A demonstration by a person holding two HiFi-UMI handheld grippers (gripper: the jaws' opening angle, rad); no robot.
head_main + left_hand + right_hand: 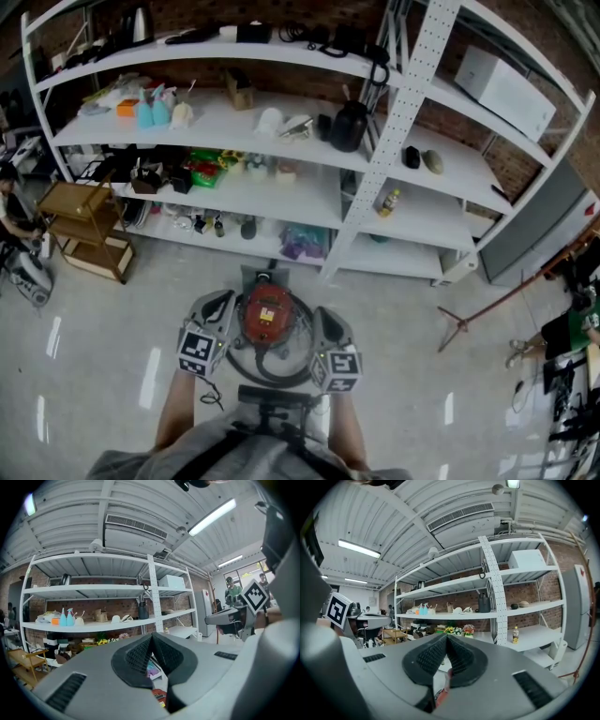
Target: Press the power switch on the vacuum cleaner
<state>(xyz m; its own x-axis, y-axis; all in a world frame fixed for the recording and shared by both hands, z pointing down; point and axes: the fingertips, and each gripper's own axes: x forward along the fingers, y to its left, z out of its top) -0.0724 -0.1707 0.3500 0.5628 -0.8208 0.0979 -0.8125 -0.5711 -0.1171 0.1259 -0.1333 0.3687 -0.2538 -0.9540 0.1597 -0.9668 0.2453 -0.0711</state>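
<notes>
A red canister vacuum cleaner [268, 314] stands on the floor right in front of me, with its black hose [272, 377] looped round its near side. My left gripper [223, 302] hangs just left of it and my right gripper [318, 315] just right of it, both above the floor and apart from the vacuum. In the left gripper view the gripper [151, 637] has its pads closed tip to tip, and a bit of the red vacuum [159, 697] shows below them. The right gripper [446, 637] is shut the same way, red vacuum [440, 694] beneath. I cannot make out the power switch.
A long white shelf unit [281, 192] full of bottles and small items runs across just beyond the vacuum. A wooden cart [86, 225] stands at the left. A thin metal stand [461, 323] lies at the right. People sit at both edges.
</notes>
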